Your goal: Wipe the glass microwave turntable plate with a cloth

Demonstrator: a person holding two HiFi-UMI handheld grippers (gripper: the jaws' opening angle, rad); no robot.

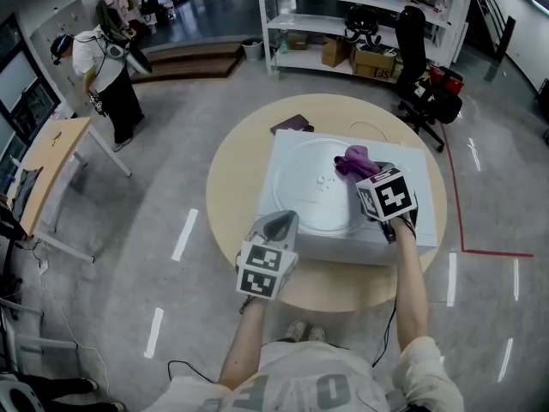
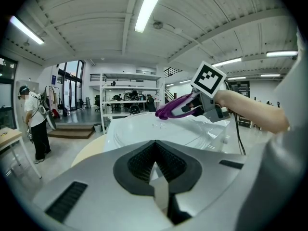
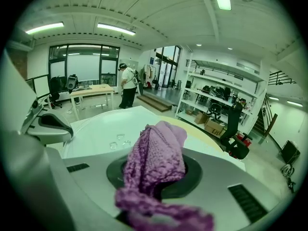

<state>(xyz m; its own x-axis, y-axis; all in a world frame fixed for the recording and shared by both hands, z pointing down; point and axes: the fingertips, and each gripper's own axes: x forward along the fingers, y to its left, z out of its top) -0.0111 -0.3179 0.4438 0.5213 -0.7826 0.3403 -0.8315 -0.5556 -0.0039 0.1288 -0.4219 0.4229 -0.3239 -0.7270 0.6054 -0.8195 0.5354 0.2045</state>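
The clear glass turntable plate (image 1: 310, 187) lies flat on a white box-like appliance (image 1: 412, 230) on the round beige table (image 1: 232, 178). Three small knobs show at the plate's middle (image 3: 118, 141). My right gripper (image 1: 364, 172) is shut on a bunched purple cloth (image 1: 354, 159), held over the plate's right side. The cloth (image 3: 155, 150) fills the jaws of that gripper (image 3: 154, 179), and it also shows in the left gripper view (image 2: 169, 108). My left gripper (image 1: 281, 223) hovers at the appliance's near left edge, shut with nothing in it (image 2: 155, 153).
A dark flat object (image 1: 292, 124) lies on the table behind the appliance. A person (image 1: 107, 71) stands far left by a wooden desk (image 1: 47, 166). Shelving (image 1: 360, 15) and a black chair (image 1: 425, 88) stand beyond the table. Red tape (image 1: 459, 204) marks the floor at right.
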